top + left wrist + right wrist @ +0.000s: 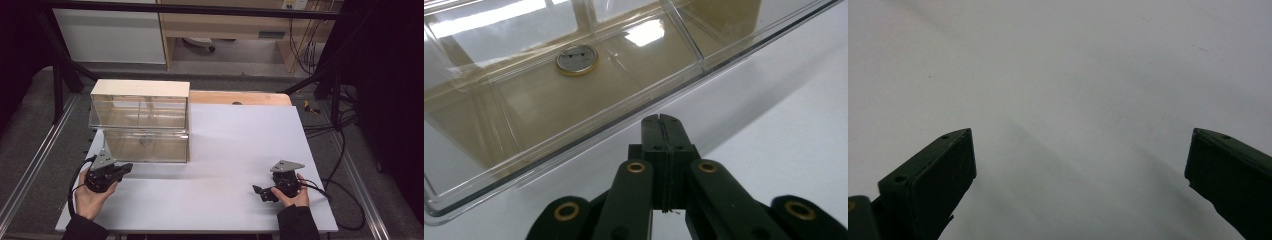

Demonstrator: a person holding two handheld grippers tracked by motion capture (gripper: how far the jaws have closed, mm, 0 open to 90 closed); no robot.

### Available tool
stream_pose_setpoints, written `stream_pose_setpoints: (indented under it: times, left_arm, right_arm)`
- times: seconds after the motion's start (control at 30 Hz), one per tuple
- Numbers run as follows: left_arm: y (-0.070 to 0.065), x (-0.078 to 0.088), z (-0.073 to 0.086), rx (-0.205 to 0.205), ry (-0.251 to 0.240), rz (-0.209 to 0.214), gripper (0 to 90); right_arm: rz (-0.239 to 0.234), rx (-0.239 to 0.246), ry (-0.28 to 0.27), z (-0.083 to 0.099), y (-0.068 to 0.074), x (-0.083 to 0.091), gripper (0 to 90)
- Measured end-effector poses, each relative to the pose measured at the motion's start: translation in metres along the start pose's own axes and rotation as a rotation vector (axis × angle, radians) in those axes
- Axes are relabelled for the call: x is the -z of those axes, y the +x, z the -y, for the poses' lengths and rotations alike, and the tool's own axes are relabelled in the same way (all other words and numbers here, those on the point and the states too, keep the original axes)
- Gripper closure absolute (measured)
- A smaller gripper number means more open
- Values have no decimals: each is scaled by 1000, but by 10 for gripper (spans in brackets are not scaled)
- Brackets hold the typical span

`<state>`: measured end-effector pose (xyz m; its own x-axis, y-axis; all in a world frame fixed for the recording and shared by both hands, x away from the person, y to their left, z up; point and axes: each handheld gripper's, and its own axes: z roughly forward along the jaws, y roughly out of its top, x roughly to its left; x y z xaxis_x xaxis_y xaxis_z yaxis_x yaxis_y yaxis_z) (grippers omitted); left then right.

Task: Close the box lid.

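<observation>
Glossy clear plastic drawer box (549, 100), matt white table (784, 100)

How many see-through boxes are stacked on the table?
2: the lower box stands on the table and holds a round badge; the upper box, wood-topped, sits on it.

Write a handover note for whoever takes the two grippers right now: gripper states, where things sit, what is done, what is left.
Left gripper: shut, empty, pointing at the front of the lower clear plastic drawer.
Right gripper: open, empty, over the bare white table top.
Things: the two-tier clear plastic drawer box with a pale wooden top stands at the table's left rear; a small round metal badge lies in the lower drawer.
Done: nothing visibly handled.
Left: probably opening the lower drawer to reach the badge.
</observation>
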<state>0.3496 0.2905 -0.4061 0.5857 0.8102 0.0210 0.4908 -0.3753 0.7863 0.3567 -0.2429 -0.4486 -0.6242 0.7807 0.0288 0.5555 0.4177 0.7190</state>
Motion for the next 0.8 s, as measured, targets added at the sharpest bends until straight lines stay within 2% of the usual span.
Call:
stream_pose_setpoints:
  times: [0.13, 0.33, 0.47, 0.8]
  left_arm:
    - [-1, 0, 3, -5, 10, 8, 888]
    - [-2, -2, 17, -3, 36, 33, 755]
    - [-2, -4, 25, -5, 58, 37, 630]
    - [-2, -13, 38, -7, 101, 48, 234]
  right_arm:
    - [-1, 0, 0, 0, 0, 0, 8]
    - [-3, 1, -2, 0, 0, 0, 8]
    - [-7, -4, 1, 0, 1, 0, 8]
    - [-9, -4, -1, 1, 1, 0, 8]
